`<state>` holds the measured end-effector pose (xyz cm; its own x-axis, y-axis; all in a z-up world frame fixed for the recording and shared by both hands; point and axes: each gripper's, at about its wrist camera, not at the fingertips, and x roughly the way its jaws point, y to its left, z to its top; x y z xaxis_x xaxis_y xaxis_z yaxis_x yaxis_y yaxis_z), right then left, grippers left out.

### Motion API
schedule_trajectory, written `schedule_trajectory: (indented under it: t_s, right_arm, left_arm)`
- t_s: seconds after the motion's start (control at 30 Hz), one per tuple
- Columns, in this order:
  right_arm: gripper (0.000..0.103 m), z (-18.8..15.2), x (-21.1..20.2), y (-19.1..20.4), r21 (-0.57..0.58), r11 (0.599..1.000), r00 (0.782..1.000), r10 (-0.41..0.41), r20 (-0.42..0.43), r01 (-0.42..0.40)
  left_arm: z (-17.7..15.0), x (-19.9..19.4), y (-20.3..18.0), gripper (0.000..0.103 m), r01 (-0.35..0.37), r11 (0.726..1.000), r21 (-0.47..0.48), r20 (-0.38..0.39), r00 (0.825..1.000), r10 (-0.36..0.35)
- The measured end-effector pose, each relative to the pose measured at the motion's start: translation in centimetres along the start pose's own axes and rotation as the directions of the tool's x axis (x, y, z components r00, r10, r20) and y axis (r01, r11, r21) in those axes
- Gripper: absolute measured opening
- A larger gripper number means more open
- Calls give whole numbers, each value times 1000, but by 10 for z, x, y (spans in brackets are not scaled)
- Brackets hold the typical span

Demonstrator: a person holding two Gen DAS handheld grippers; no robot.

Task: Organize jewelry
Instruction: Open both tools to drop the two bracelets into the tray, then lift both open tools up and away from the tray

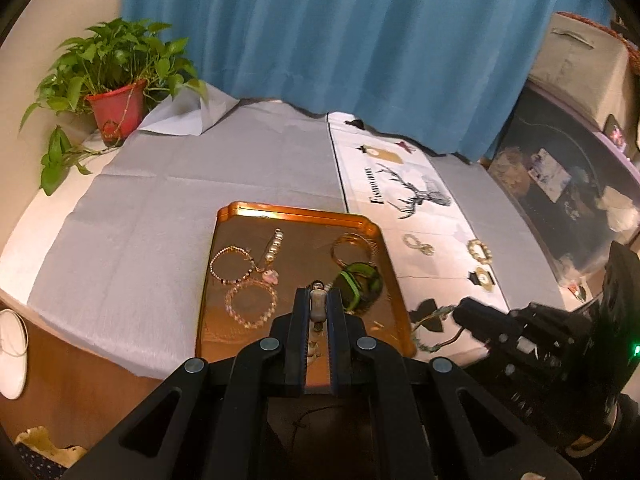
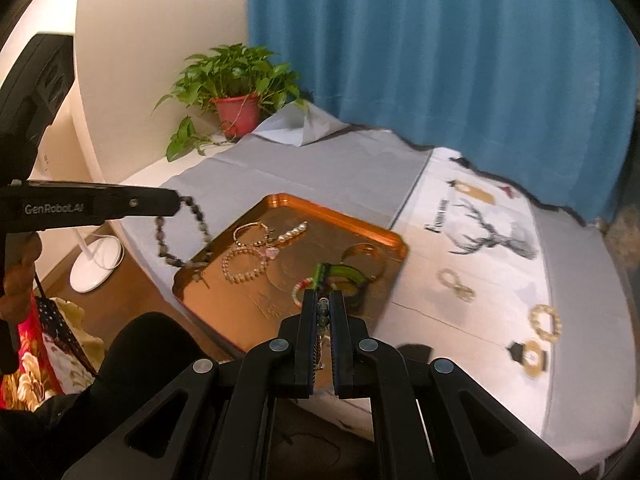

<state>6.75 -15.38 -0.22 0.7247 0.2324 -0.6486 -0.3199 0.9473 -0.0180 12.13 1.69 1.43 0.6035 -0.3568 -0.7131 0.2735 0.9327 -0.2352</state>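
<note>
1. Left claw (image 1: pixel 319 300) clamped on a dark grey bead bracelet (image 2: pixel 188 236); seen from the right wrist, the loop hangs from the tips above the near left corner of the orange tray (image 1: pixel 288 210)
2. Right claw (image 2: pixel 324 304) clamped on a string of dull green beads (image 2: pixel 323 312), pinched between the pads; in the left wrist view a greenish strand (image 1: pixel 430 314) trails from it over the worktop, just right of the tray
3. Tray sits on a grey cloth (image 1: pixel 180 200) on the worktop (image 1: pixel 24 240)
4. In the tray: a gold-and-dark bead bracelet (image 1: pixel 234 264), a clear pale bead bracelet (image 1: pixel 251 306), a pearl piece (image 1: pixel 274 246), a pink charm (image 1: pixel 271 277), gold bangles (image 1: pixel 352 248), a green bangle (image 1: pixel 358 286)
5. White printed cloth with a deer drawing (image 1: pixel 420 196) lies right of the tray; on it a pale twisted bracelet (image 1: pixel 418 244), a gold bead ring (image 1: pixel 479 249) and a gold ring on a black tag (image 1: pixel 482 278), all well apart from the tray
6. Potted green plant in a red pot (image 1: pixel 118 110) at the far left corner; blue curtain (image 1: pixel 340 40) behind
7. A person's hand (image 2: pixel 16 280) grips the left tool's handle, seen from the right wrist
</note>
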Motion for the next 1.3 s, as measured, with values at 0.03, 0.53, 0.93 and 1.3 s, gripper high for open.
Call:
schedule_trajectory:
  t_s: [0.03,0.53,0.93,1.3]
  right_arm:
    - [6,2,11,1,4,1000,1000,14,-7,-14]
    - [54,-19,91,-8,47,999,984,-9,-178,18]
    - [65,-62,-2,8,65,989,984,-122,-130,131]
    - [70,-92,-78,32,31,983,983,-178,-40,179]
  left_arm:
    - [2,7,1,6,-2,1000,-1,-5,1000,2]
    - [-18,80,17,83,-226,973,39,-82,970,229]
    - [-77,15,-12,86,-283,959,-27,-70,957,280]
    - [-110,-46,-52,87,-295,955,5,26,955,295]
